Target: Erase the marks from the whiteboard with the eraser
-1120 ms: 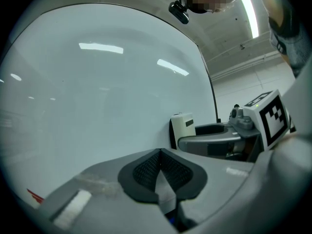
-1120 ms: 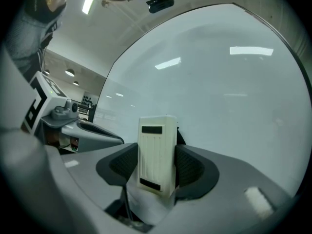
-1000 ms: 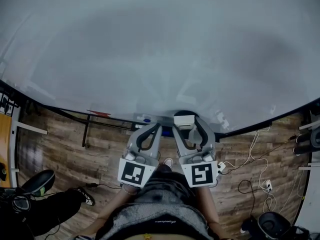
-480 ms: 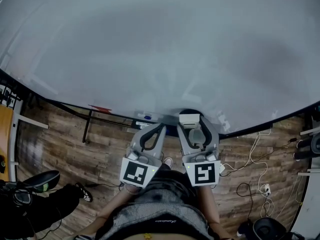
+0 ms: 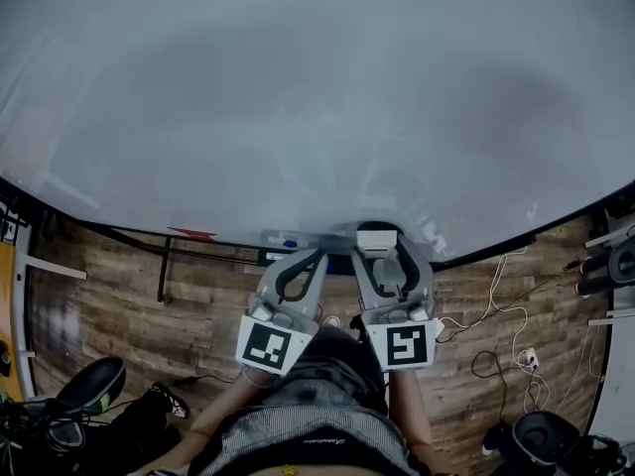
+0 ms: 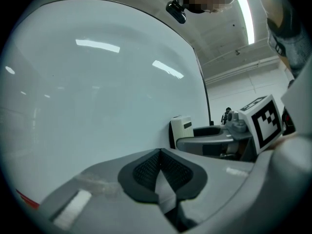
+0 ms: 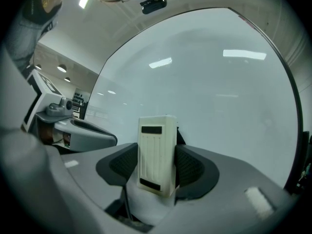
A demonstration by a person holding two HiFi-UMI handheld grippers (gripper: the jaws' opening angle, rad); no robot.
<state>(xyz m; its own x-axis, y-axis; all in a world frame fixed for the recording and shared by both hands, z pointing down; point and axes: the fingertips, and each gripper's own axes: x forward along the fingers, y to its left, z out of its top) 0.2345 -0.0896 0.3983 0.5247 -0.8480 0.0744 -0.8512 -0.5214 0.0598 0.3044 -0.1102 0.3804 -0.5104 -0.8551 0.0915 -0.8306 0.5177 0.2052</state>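
Holding the eraser (image 7: 156, 152) upright, my right gripper (image 5: 377, 254) has its fingers clamped on the eraser's two sides, with the far end right at the lower part of the whiteboard (image 5: 298, 97). My left gripper (image 6: 160, 172) sits just beside it, fingers pressed together on nothing, pointing at the same board.

Whiteboard (image 5: 317, 97) ahead, eraser (image 5: 375, 237) in right tongs (image 5: 379, 251) at its lower edge, left tongs (image 5: 317, 255) just beside, leftward

We find the whiteboard (image 5: 298, 97) wide open above and to both sides; its tray ledge (image 5: 273, 236) bars the way below.
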